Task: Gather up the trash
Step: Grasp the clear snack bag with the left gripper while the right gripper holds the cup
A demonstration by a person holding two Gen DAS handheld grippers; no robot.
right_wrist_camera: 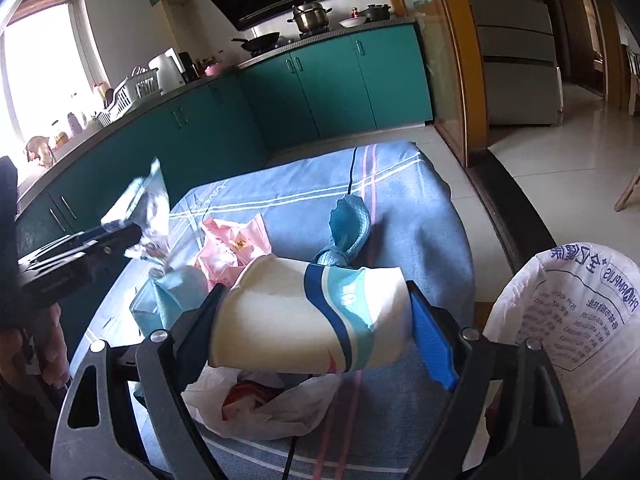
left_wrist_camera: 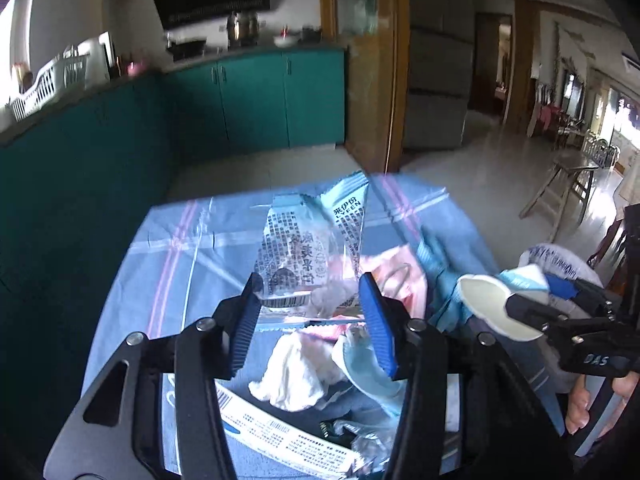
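My left gripper (left_wrist_camera: 310, 306) is shut on a clear printed snack wrapper (left_wrist_camera: 304, 248) and holds it up above the blue cloth-covered table (left_wrist_camera: 168, 248); the wrapper also shows in the right wrist view (right_wrist_camera: 148, 208). My right gripper (right_wrist_camera: 316, 312) is shut on a crushed white paper cup with blue bands (right_wrist_camera: 308, 316), lying sideways between the fingers; the cup also shows in the left wrist view (left_wrist_camera: 492, 304). A bin lined with a white printed bag (right_wrist_camera: 576, 320) stands just right of the table.
On the table lie a pink wrapper (right_wrist_camera: 232, 248), a blue face mask (right_wrist_camera: 168, 300), a teal knotted cloth (right_wrist_camera: 344, 232), crumpled white tissue (left_wrist_camera: 296, 372), a white plastic bag (right_wrist_camera: 272, 404) and a printed carton (left_wrist_camera: 280, 436). Green kitchen cabinets (right_wrist_camera: 320, 80) stand behind.
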